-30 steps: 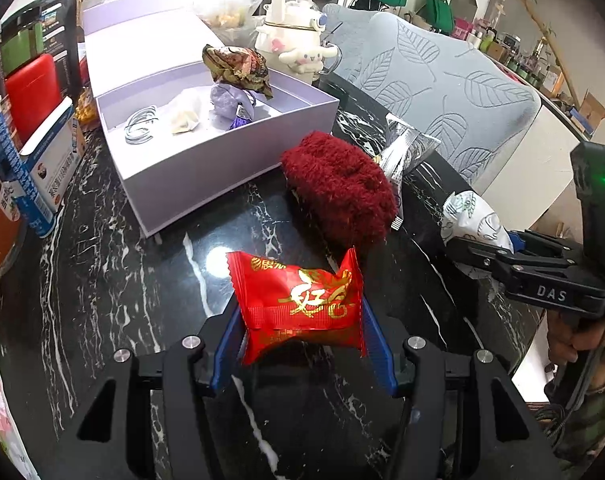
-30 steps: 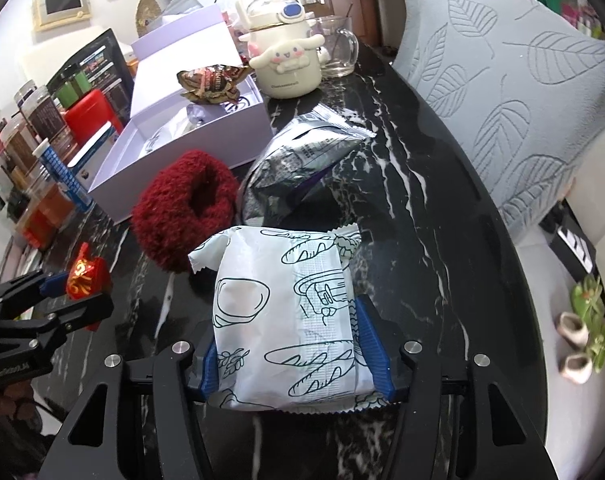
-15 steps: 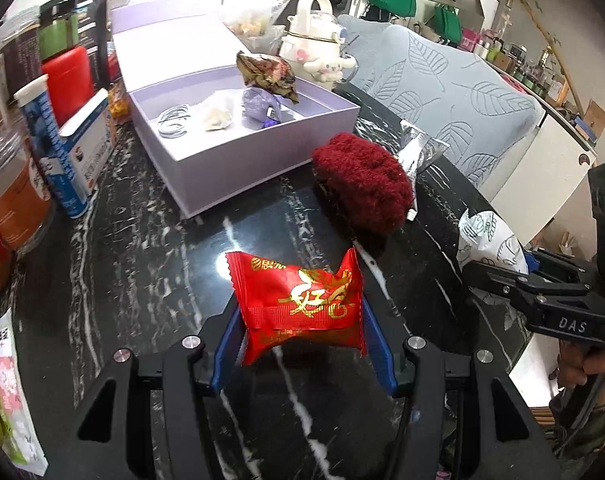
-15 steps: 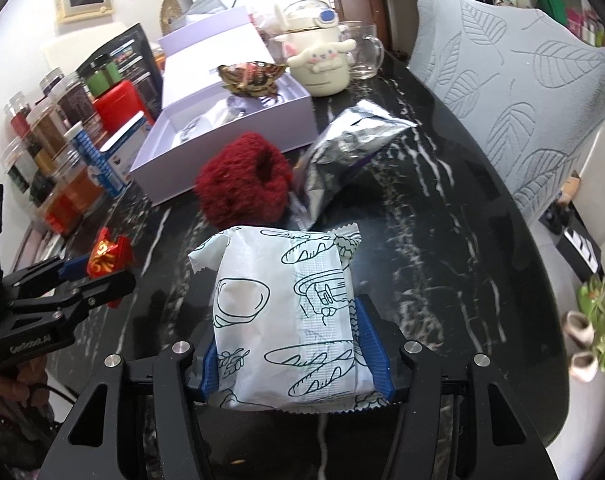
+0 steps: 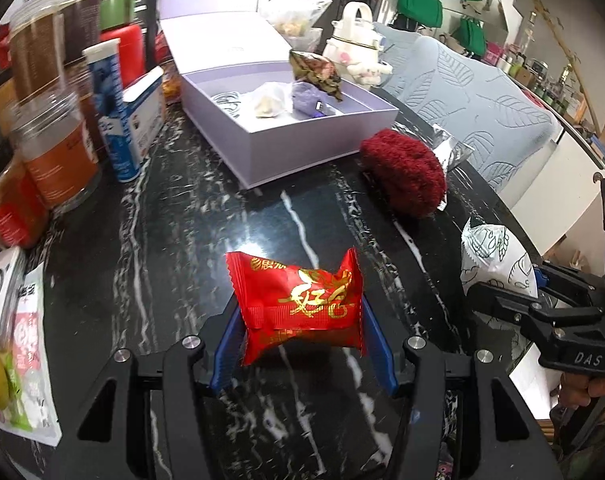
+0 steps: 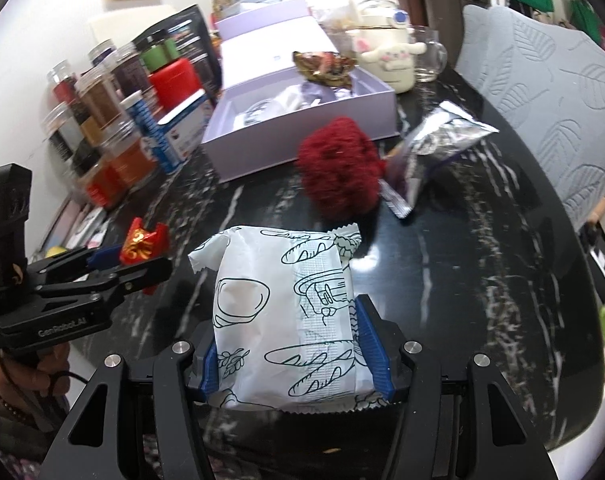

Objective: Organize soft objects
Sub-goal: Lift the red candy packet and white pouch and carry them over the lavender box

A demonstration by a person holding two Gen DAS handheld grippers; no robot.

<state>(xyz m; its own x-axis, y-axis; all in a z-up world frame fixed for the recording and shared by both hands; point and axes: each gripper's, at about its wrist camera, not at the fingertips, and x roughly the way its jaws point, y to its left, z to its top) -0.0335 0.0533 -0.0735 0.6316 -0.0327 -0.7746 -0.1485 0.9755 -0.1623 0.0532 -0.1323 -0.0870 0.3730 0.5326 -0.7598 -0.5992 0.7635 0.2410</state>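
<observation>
Black marble bench (image 5: 150,264), lilac box (image 5: 302,148) open toward its far edge. Red fuzzy pouch (image 6: 340,170) just beside box, mid-bench. Right claw (image 6: 290,360) clamped on white bread packet (image 6: 282,320); left claw (image 5: 300,344) clamped on red sweet packet (image 5: 300,302), both above near edge.

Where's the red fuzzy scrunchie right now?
The red fuzzy scrunchie lies on the black marble table, just in front of the lavender box, touching the silver packet.
</observation>
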